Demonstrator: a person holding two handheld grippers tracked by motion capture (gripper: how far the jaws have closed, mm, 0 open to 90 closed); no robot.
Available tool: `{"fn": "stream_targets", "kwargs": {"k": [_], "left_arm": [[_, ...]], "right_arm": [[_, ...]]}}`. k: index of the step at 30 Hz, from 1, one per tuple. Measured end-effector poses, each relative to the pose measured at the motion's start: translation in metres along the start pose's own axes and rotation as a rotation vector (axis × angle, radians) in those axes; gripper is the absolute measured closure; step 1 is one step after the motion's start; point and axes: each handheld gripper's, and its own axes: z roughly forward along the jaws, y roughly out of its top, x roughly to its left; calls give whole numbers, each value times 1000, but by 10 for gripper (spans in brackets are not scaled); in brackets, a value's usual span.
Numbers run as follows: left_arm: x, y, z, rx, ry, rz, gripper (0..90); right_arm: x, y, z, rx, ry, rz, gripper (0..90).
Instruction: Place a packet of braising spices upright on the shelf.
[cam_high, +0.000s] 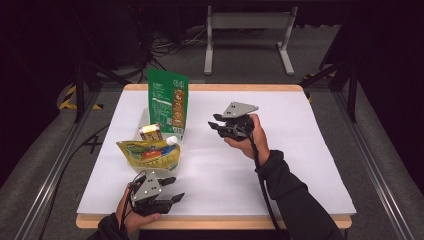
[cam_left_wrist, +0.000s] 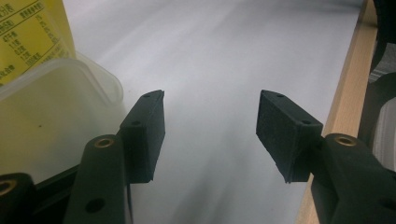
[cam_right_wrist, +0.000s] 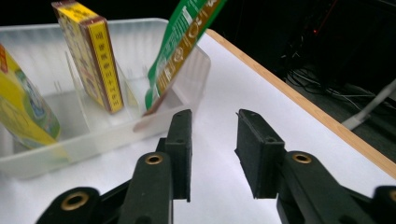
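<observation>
A clear plastic bin (cam_high: 179, 151) with dividers stands at the table's left. In it are an upright green pouch (cam_high: 167, 102), a small yellow and red box (cam_high: 150, 132) and a yellow pouch (cam_high: 149, 154). My left gripper (cam_high: 177, 188) rests near the front edge, just in front of the bin, jaws open and empty. The left gripper view has the bin's corner (cam_left_wrist: 70, 93) and the yellow pouch (cam_left_wrist: 32, 32) beside my left gripper (cam_left_wrist: 210, 126). My right gripper (cam_high: 214, 128) hovers right of the bin, open, nothing between the pads. It faces the green pouch (cam_right_wrist: 182, 46), the box (cam_right_wrist: 93, 56) and the bin (cam_right_wrist: 112, 135).
A white sheet (cam_high: 280, 150) covers the wooden table; its front edge (cam_left_wrist: 345, 93) runs close to the left gripper. Beyond the table's far side stands a grey metal frame (cam_high: 247, 30) on a dark floor with cables.
</observation>
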Motion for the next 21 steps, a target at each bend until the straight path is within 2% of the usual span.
{"fn": "stream_targets", "kwargs": {"k": [7,21], "left_arm": [[0,-2,-2,4,13,0,410],[3,-5,-5,29,42,18,394]], "right_arm": [[-6,-7,-19,34,-36,-35,605],[-14,-25,-55,75,-84,-68,528]]}}
